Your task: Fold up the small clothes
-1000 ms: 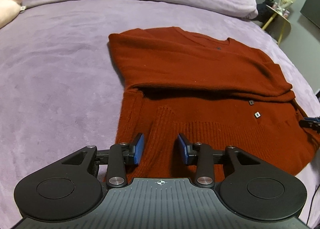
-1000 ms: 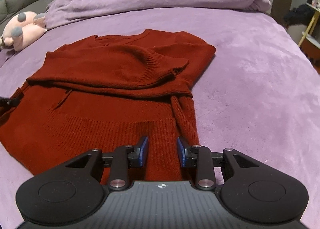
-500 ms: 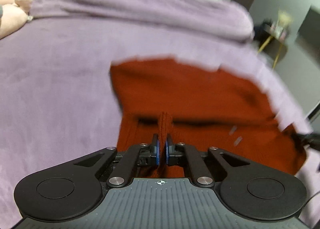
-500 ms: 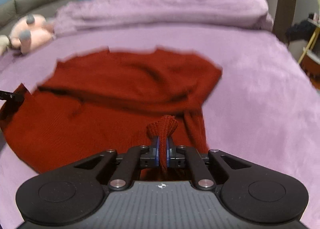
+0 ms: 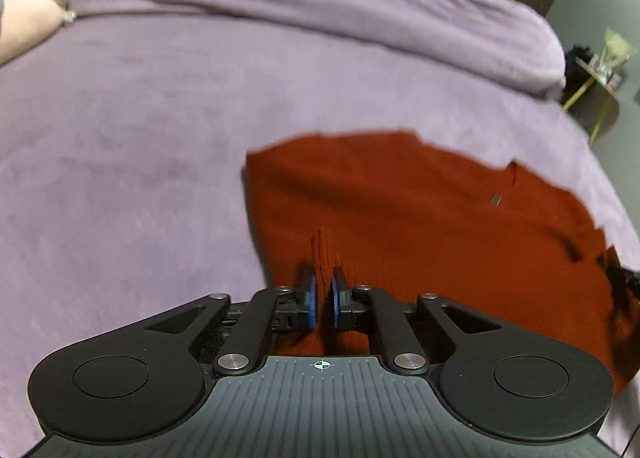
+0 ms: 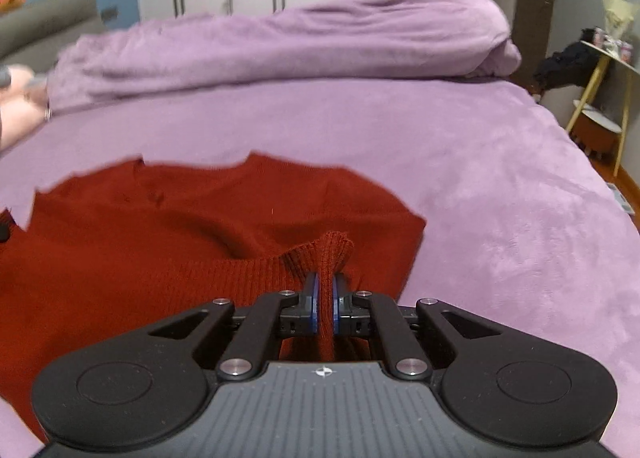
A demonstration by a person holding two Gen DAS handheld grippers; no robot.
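Rust-red knit filled the lower middle of both wrist views: the sweater (image 5: 420, 218) lay flat on the purple bed (image 5: 140, 138), well below the bunched duvet (image 6: 300, 38) along the top of the frame. I had the left tongs (image 5: 322, 300) clamped on a pinch of the ribbed hem, the fabric standing up as a thin ridge between the blue pads. My right tongs (image 6: 325, 304) were likewise closed on the hem at the other side, a flared fold of ribbing poking out past the tips. Judging by that, I was in the bottom-to-top fold, with both hem corners lifted and the body of the sweater ahead of them. The next move, as I read it, called for carrying both corners forward together, level with each other, toward the neckline (image 6: 192, 166), then releasing once the hem met the shoulders squarely.
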